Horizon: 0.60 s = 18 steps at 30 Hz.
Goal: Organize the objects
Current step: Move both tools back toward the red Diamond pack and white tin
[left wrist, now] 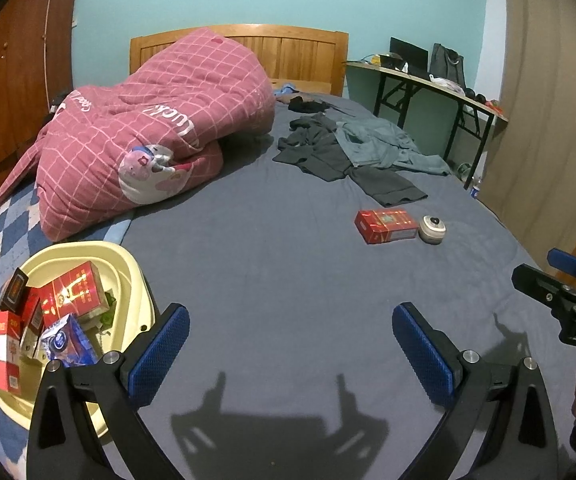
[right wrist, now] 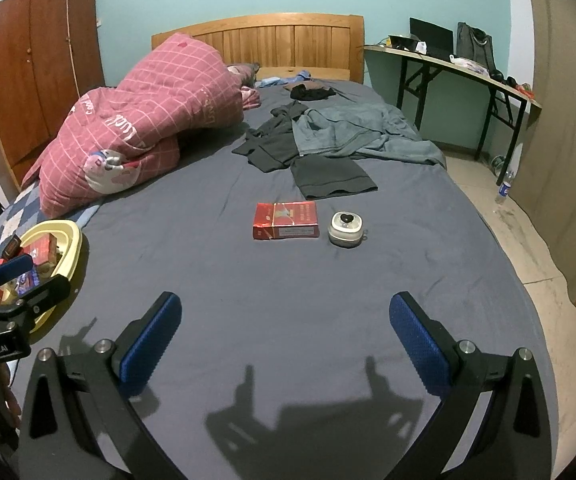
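Observation:
A red box (right wrist: 286, 221) lies flat on the grey bed sheet, with a small round white case (right wrist: 345, 230) just right of it. Both also show in the left wrist view, the box (left wrist: 385, 225) and the case (left wrist: 432, 230) far ahead to the right. A pale yellow basin (left wrist: 128, 268) at the left holds several red and blue boxes (left wrist: 74, 295); it also shows in the right wrist view (right wrist: 72, 248). My left gripper (left wrist: 289, 334) is open and empty over the sheet, beside the basin. My right gripper (right wrist: 286, 326) is open and empty, short of the red box.
A pink checked quilt (left wrist: 148, 136) is heaped at the left. Dark and grey-blue clothes (right wrist: 315, 140) lie spread behind the red box. A wooden headboard (right wrist: 288, 46), a wardrobe (right wrist: 36, 72) and a folding desk (right wrist: 459, 66) surround the bed. A bottle (right wrist: 504, 188) stands on the floor.

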Each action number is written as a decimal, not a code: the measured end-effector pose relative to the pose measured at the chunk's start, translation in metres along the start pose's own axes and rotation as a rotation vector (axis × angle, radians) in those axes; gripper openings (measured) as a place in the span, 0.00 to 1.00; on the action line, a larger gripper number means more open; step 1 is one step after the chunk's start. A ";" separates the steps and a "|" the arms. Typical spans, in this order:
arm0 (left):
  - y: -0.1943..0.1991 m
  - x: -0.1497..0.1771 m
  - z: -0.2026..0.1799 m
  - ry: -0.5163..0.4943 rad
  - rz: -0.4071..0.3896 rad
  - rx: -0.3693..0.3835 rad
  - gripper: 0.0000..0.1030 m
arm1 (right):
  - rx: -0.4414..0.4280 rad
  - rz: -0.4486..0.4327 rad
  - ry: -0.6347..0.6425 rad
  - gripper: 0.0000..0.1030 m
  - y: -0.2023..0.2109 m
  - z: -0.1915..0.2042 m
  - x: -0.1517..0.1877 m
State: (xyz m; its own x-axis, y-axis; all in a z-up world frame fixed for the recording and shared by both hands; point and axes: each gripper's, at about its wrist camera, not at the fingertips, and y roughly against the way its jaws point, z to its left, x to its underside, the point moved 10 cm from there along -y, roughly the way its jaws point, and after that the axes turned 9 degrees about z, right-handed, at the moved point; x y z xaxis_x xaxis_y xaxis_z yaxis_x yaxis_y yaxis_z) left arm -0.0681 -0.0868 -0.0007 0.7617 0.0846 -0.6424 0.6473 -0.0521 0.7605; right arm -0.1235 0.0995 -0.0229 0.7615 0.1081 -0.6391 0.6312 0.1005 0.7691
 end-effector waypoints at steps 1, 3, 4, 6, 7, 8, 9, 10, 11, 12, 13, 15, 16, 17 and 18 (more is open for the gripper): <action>0.000 0.000 0.001 0.001 0.000 0.000 1.00 | 0.000 0.000 0.000 1.00 0.000 0.000 0.000; -0.001 0.000 0.000 0.002 0.004 0.004 1.00 | 0.000 0.001 0.003 1.00 -0.001 0.000 0.000; -0.002 0.000 0.000 0.002 0.006 0.004 1.00 | 0.004 0.000 0.008 1.00 -0.002 -0.001 0.000; -0.007 0.000 -0.002 0.003 0.014 0.006 1.00 | 0.011 -0.006 0.028 1.00 -0.008 -0.003 0.001; -0.012 -0.001 -0.003 0.003 0.017 0.009 1.00 | 0.009 -0.004 0.032 1.00 -0.013 -0.005 0.001; -0.016 -0.002 -0.004 0.003 0.020 0.013 1.00 | 0.008 0.000 0.034 1.00 -0.018 -0.007 0.001; -0.021 -0.004 -0.005 0.004 0.024 0.017 1.00 | 0.006 0.006 0.032 1.00 -0.024 -0.011 0.002; -0.029 -0.006 -0.007 0.008 0.029 0.018 1.00 | 0.006 0.010 0.028 1.00 -0.029 -0.016 0.002; -0.036 -0.009 -0.009 0.011 0.034 0.019 1.00 | 0.007 0.014 0.026 1.00 -0.034 -0.021 0.001; -0.044 -0.011 -0.012 0.015 0.041 0.023 1.00 | 0.015 0.015 0.030 1.00 -0.039 -0.026 0.000; -0.054 -0.015 -0.015 0.019 0.049 0.028 1.00 | 0.025 0.013 0.032 1.00 -0.043 -0.033 -0.002; -0.074 -0.021 -0.024 0.022 0.065 0.037 1.00 | 0.038 0.017 0.029 1.00 -0.051 -0.047 -0.004; -0.086 -0.024 -0.031 0.021 0.075 0.044 1.00 | 0.041 0.021 0.019 1.00 -0.057 -0.057 -0.005; -0.098 -0.028 -0.036 0.019 0.084 0.051 1.00 | 0.042 0.020 0.011 1.00 -0.060 -0.065 -0.007; -0.109 -0.032 -0.042 0.019 0.094 0.056 1.00 | 0.043 0.017 0.005 1.00 -0.064 -0.072 -0.009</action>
State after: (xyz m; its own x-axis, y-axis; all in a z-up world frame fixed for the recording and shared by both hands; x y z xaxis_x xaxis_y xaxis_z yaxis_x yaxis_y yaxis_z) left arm -0.1642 -0.0422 -0.0597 0.8188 0.0951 -0.5661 0.5740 -0.1165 0.8106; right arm -0.1816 0.1631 -0.0672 0.7715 0.1144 -0.6259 0.6240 0.0563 0.7794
